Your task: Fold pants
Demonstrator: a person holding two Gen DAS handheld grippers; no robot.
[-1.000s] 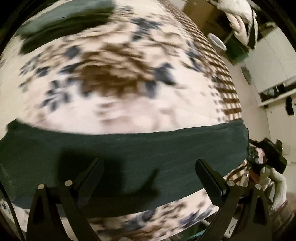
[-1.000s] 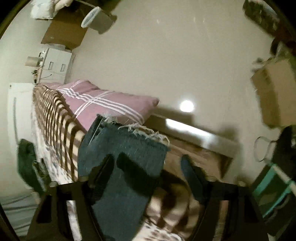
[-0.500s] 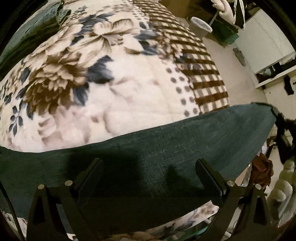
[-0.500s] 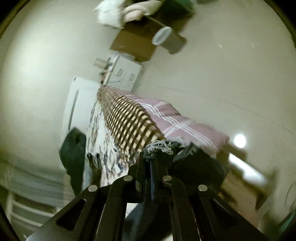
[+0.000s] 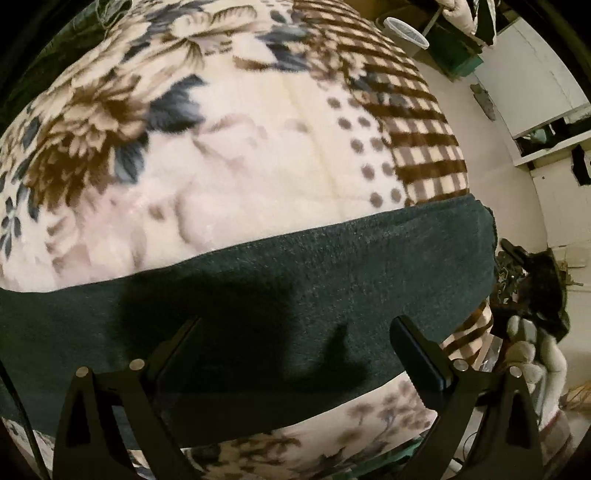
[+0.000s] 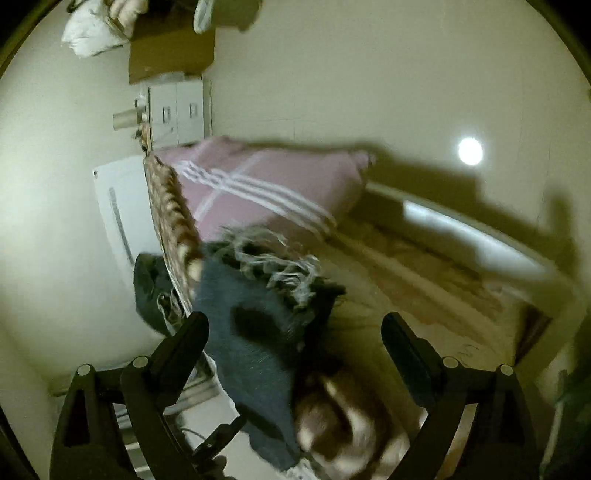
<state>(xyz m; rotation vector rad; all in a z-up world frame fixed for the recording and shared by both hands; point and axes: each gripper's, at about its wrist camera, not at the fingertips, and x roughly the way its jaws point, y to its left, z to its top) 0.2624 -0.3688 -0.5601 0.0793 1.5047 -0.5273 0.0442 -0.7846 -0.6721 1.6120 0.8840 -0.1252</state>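
The dark green-grey pants [image 5: 280, 291] lie as a flat band across the floral blanket [image 5: 229, 147] on the bed. My left gripper [image 5: 295, 350] is open and hovers just above the band, touching nothing. In the right wrist view the frayed leg end of the pants [image 6: 258, 314] hangs over the bed's edge. My right gripper [image 6: 291, 347] is open around that end and does not hold it.
A pink striped pillow [image 6: 266, 184] lies on the bed beyond the leg end. Another dark garment [image 6: 151, 291] lies farther along the bed. A white cup [image 5: 406, 33], shelves and clutter stand on the floor to the right of the bed.
My right gripper was shut on the frayed leg end half a second ago and has opened, leaving the end on the bed's edge. The left gripper stayed open above the pants.
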